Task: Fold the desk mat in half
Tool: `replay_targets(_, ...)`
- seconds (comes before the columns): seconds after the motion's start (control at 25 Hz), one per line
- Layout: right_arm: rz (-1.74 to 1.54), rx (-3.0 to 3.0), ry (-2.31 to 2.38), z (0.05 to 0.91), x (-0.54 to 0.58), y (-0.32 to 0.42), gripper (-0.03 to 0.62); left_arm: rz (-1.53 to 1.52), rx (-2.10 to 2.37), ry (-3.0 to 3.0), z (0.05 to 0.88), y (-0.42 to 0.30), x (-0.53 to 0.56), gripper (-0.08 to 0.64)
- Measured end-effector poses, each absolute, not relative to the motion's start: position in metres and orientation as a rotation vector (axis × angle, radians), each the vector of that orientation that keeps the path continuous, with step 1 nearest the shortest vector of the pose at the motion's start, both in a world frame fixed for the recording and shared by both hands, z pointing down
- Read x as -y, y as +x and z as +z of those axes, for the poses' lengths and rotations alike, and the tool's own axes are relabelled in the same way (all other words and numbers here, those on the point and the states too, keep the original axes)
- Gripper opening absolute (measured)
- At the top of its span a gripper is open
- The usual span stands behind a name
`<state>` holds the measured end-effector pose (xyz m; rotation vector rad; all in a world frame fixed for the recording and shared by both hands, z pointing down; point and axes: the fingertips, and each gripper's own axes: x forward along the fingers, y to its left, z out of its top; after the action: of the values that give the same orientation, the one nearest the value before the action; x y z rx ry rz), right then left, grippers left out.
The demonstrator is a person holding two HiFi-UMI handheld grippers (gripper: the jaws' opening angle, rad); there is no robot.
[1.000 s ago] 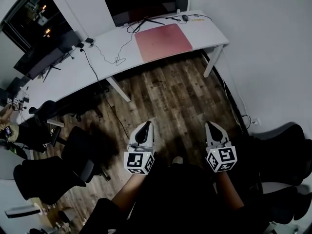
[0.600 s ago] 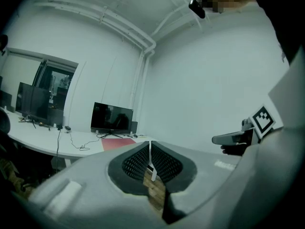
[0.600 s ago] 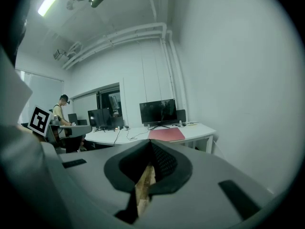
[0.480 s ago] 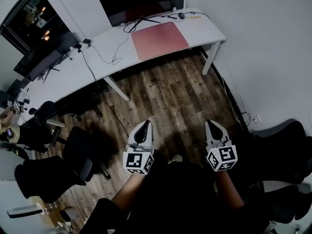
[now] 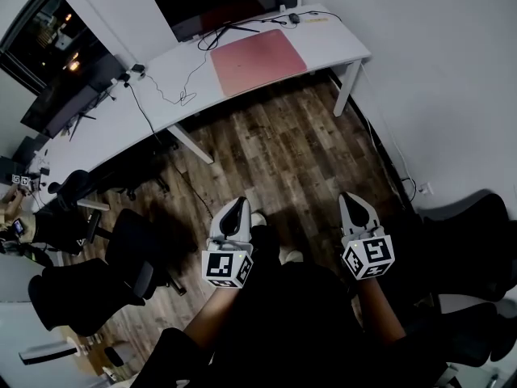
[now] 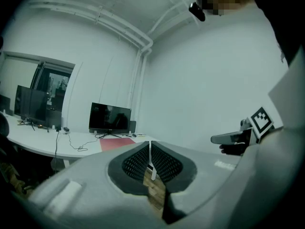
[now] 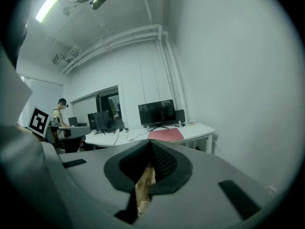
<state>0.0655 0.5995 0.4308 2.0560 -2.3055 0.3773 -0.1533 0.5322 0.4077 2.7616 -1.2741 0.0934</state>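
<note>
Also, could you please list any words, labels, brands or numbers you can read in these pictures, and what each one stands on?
None can be read.
The left tongs and right tongs bear only black-and-white square markers, no letters.
The monitor is dark.

1. Left gripper (image 5: pixel 240 204): jaws closed, nothing between them. Tips point toward the desk (image 5: pixel 331 40), well short of it.
2. Right gripper (image 5: pixel 349 197): jaws closed, empty. Same heading, also well apart from the desk.
3. Both grippers sit side by side with a gap between them, on the near side of the desk.
4. Left forearm (image 5: pixel 212 320) and right forearm (image 5: pixel 378 314) are bare and run back from the grippers, away from the desk.
</note>
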Motion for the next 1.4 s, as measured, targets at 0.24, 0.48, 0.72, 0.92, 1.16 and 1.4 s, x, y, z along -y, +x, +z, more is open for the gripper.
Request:
replay_targets(0.24,0.370,2.272,2.099,0.429,-0.601,0.085,0.000,0.099,1.228,2.793,0.405,-0.135,-0.532,0.025)
replay_targets(0.48,0.365,2.135,2.266,0.432,-0.601,0.123,0.244,0.076,1.293,2.810,0.398,-0.128,-0.522,0.101)
replay_targets(0.72,0.404,2.118,2.302,0.434,-0.601,0.127,0.324,0.000,1.405,2.798,0.389,-0.143,-0.513,0.319)
replay_targets(0.92,0.443,2.176,2.200,0.441,-0.595,0.109,0.322,0.030,1.374,2.769,0.400,-0.147,-0.514,0.328)
replay_targets(1.16,0.440,2.186,2.109,0.448,-0.588,0.094,0.322,0.060,1.341,2.763,0.409,-0.150,-0.510,0.328)
replay_targets(1.4,0.483,2.187,2.078,0.460,-0.584,0.089,0.322,0.055,1.345,2.734,0.416,-0.156,-0.505,0.327)
